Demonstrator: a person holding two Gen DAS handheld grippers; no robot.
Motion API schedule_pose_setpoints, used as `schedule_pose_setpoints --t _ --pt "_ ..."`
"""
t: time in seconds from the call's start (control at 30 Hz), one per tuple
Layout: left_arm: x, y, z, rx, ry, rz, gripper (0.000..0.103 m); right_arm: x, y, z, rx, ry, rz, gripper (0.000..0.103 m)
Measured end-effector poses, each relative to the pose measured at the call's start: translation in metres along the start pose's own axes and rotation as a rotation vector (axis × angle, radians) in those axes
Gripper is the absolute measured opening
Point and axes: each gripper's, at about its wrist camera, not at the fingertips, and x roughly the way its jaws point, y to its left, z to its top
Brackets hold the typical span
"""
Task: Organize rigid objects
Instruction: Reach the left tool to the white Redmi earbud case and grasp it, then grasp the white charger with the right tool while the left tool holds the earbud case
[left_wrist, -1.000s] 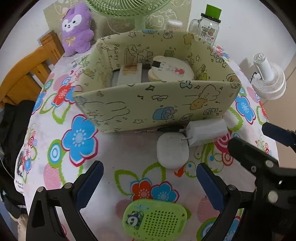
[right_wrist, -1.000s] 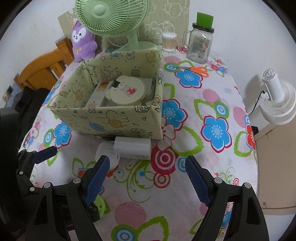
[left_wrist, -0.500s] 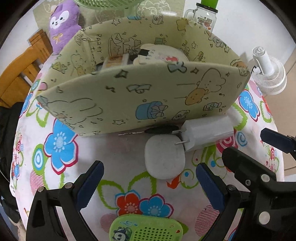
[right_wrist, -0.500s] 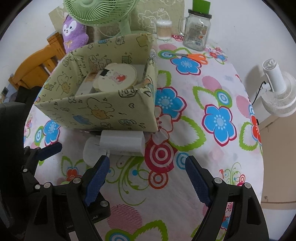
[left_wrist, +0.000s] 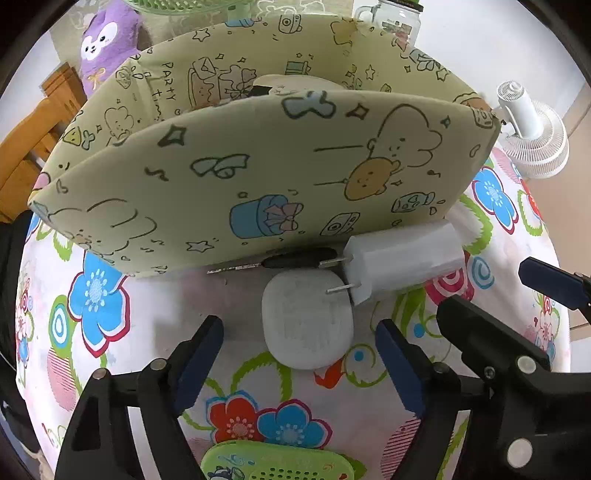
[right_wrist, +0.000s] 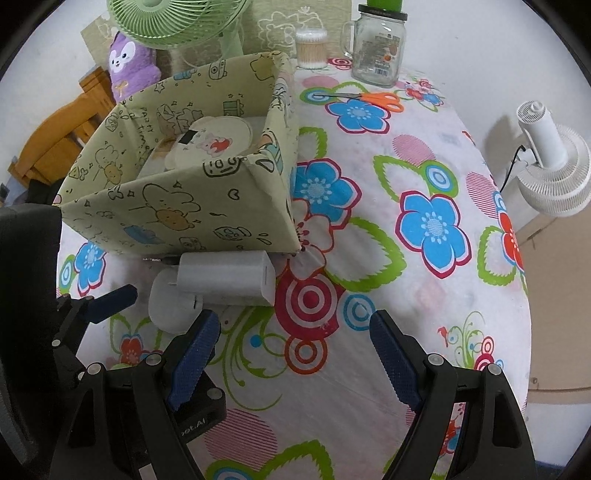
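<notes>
1. Left wrist view: the pale green cartoon-print fabric box (left_wrist: 258, 177) fills the upper frame and already holds a round cream tin (right_wrist: 214, 142).
2. Still outside, at centre frame, touching: a white rounded plastic case (left_wrist: 306, 319) and a white plug adapter (left_wrist: 402, 258).
3. The left gripper (left_wrist: 299, 360) is spread wide around the case and holds nothing; the right gripper (right_wrist: 291, 350) is likewise empty and parted.

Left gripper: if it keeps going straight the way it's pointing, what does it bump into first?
Probably the white rounded case, which lies right ahead between the open fingers of the left gripper. Behind it come the white charger and the fabric box.
</notes>
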Motion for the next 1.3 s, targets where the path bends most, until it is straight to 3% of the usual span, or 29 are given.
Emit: schedule_pose_setpoints --t 0.37,0.5,0.6,1.3 --pt "0.009 -0.011 0.016 0.032 -0.007 0.013 0.078 0.004 -0.008 0.0 0.042 0.003 -0.006 0.086" --pt "0.007 -0.022 0.02 0.055 -0.015 0.003 0.057 0.005 -0.009 0.0 0.055 0.003 -0.005 0.086" --pt "0.003 -0.021 0.024 0.049 -0.018 0.0 0.049 0.006 -0.008 0.001 0.061 0.004 -0.002 0.086" --pt "-0.007 0.017 0.013 0.018 -0.02 0.039 0.049 0.016 0.035 0.011 -0.032 0.014 0.011 0.086"
